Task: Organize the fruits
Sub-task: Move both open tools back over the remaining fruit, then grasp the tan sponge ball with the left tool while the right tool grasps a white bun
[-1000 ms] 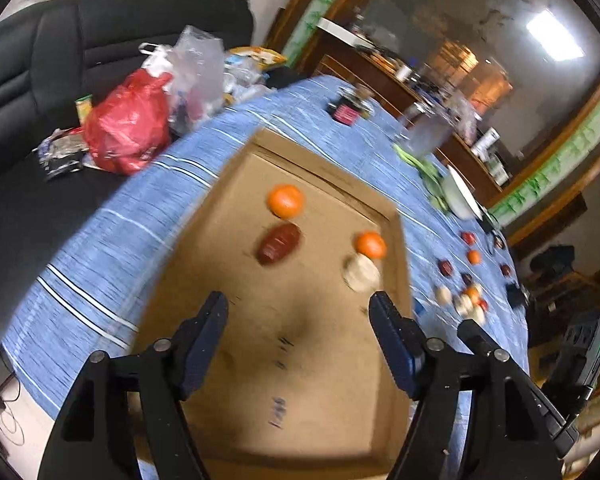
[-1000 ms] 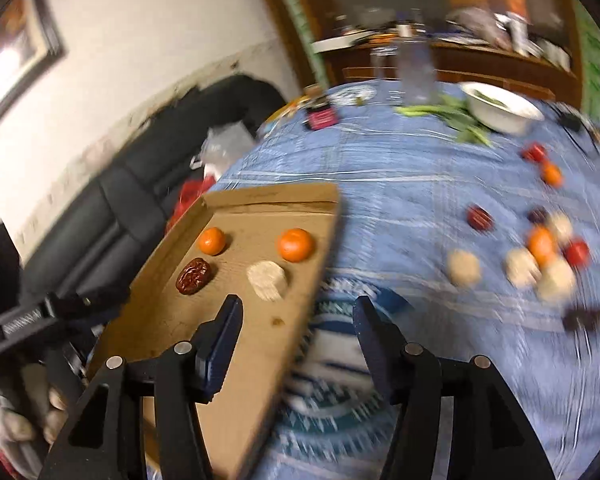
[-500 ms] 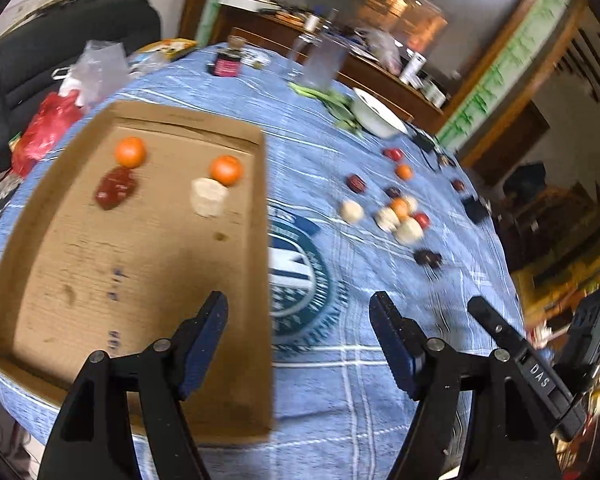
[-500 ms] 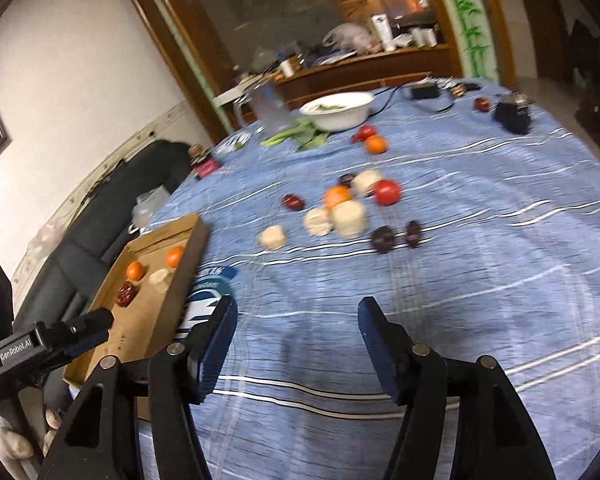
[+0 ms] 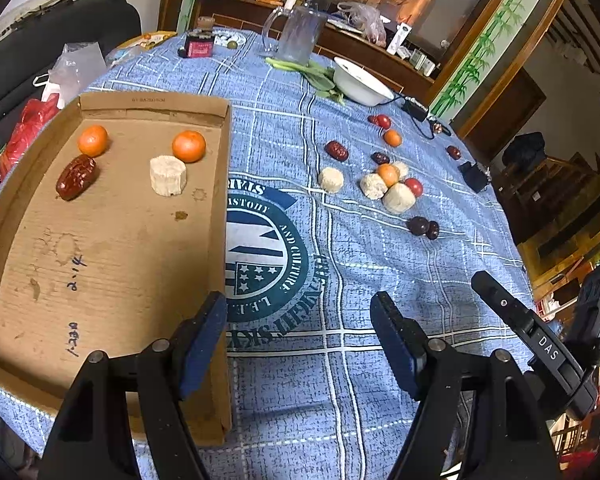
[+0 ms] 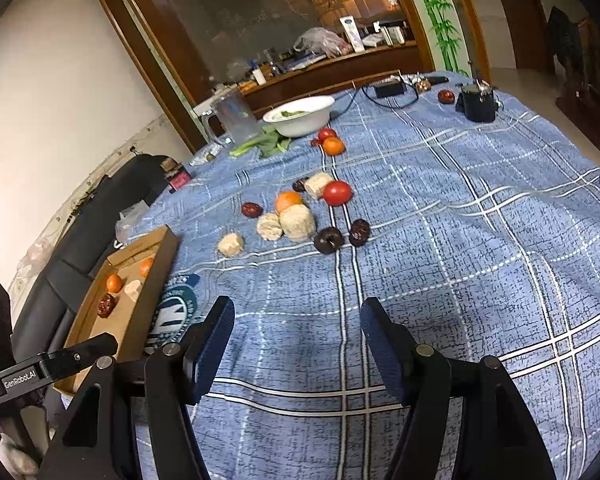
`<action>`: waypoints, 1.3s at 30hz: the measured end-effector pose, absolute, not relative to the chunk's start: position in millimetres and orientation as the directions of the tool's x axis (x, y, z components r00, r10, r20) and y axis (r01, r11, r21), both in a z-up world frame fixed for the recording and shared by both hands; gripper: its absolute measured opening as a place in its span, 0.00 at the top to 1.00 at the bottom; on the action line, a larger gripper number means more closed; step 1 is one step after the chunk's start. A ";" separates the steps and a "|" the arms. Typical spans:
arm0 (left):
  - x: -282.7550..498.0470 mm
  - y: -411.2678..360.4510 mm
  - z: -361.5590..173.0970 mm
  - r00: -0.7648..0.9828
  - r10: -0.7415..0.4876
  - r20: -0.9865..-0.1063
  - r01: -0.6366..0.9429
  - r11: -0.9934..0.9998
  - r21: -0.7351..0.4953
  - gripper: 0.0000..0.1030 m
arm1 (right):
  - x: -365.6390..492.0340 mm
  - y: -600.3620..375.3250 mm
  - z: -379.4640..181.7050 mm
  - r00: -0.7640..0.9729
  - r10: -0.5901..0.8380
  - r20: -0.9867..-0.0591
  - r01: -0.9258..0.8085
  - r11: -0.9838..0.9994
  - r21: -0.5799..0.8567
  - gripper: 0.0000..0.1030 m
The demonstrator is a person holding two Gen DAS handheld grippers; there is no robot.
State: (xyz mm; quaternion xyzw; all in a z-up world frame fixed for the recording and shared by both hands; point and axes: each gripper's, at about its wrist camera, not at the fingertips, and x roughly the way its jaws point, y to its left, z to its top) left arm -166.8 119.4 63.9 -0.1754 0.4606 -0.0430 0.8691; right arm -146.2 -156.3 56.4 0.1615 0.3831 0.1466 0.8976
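Note:
A shallow cardboard tray [image 5: 100, 264] lies at the table's left and holds two oranges [image 5: 189, 145], a red date [image 5: 77, 176] and a pale stub [image 5: 168, 175]. Right of it, loose fruit lies in a cluster on the blue cloth: pale stubs [image 6: 297, 222], an orange [image 6: 288, 200], a red tomato [image 6: 337, 192] and dark dates [image 6: 329, 240]. My left gripper [image 5: 298, 338] hangs open and empty over the tray's right wall and the cloth. My right gripper [image 6: 296, 340] stands open and empty over bare cloth, short of the cluster.
At the back stand a white bowl [image 6: 300, 114] with greens, a clear jug [image 6: 232, 118], a red jar [image 5: 198, 45], a black cup [image 6: 478, 102] and a cabled black box [image 6: 388, 89]. More fruit [image 6: 332, 145] lies near the bowl. A black sofa [image 5: 40, 40] with bags flanks the table's left.
Both views have swung right, from the tray toward the loose fruit on the cloth. The right gripper's jaws stand a little wider than before. Nothing was picked up.

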 end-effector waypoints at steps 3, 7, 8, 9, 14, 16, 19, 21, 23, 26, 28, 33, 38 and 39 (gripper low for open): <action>-159.6 116.7 57.8 0.562 -0.227 -0.795 -0.082 0.942 -0.327 0.27 | -136.5 -157.0 48.8 0.639 0.383 -0.667 -0.132 0.909 0.395 0.32; -151.3 112.1 57.6 0.572 -0.205 -0.794 -0.070 0.953 -0.296 0.25 | -120.5 -152.3 45.5 0.614 0.364 -0.700 -0.146 0.924 0.353 0.32; -148.1 110.4 58.6 0.575 -0.204 -0.792 -0.063 0.955 -0.291 0.25 | -116.2 -151.1 46.1 0.611 0.360 -0.705 -0.151 0.927 0.343 0.32; -146.0 109.0 59.5 0.577 -0.206 -0.790 -0.057 0.955 -0.291 0.25 | -109.3 -149.5 47.6 0.607 0.355 -0.711 -0.159 0.931 0.329 0.32; -129.6 94.8 68.0 0.589 -0.197 -0.784 0.004 0.971 -0.241 0.25 | -78.3 -146.1 51.7 0.604 0.329 -0.726 -0.176 0.943 0.281 0.32; -118.8 88.7 71.4 0.582 -0.199 -0.788 0.030 0.974 -0.224 0.25 | -64.5 -145.2 50.2 0.599 0.317 -0.735 -0.181 0.948 0.261 0.32; -102.4 86.4 73.7 0.568 -0.214 -0.794 0.043 0.972 -0.231 0.25 | -45.5 -148.5 48.4 0.593 0.305 -0.745 -0.170 0.952 0.254 0.32; -92.5 84.9 73.3 0.569 -0.202 -0.797 0.043 0.975 -0.216 0.25 | -36.5 -151.4 49.0 0.590 0.304 -0.748 -0.161 0.952 0.259 0.32; -82.7 81.6 71.2 0.569 -0.187 -0.801 0.045 0.980 -0.196 0.25 | -29.1 -153.7 49.6 0.591 0.297 -0.750 -0.160 0.954 0.252 0.32; -64.9 77.8 64.3 0.545 -0.190 -0.817 0.048 0.980 -0.195 0.25 | -20.8 -150.9 49.8 0.590 0.290 -0.754 -0.173 0.957 0.233 0.32; -50.0 73.0 58.5 0.518 -0.199 -0.832 0.055 0.978 -0.200 0.25 | -12.1 -146.5 48.9 0.585 0.299 -0.754 -0.192 0.954 0.229 0.32; -19.7 56.7 41.2 0.482 -0.158 -0.862 0.089 0.987 -0.132 0.25 | 10.6 -143.2 41.9 0.596 0.273 -0.755 -0.180 0.962 0.206 0.32; -3.8 49.1 25.1 0.493 -0.110 -0.863 0.114 0.992 -0.061 0.25 | 7.5 -135.2 40.9 0.587 0.374 -0.718 -0.270 0.927 0.262 0.32; -1.9 49.3 23.7 0.496 -0.115 -0.861 0.118 0.991 -0.064 0.25 | 5.3 -129.7 40.7 0.584 0.383 -0.715 -0.295 0.921 0.253 0.32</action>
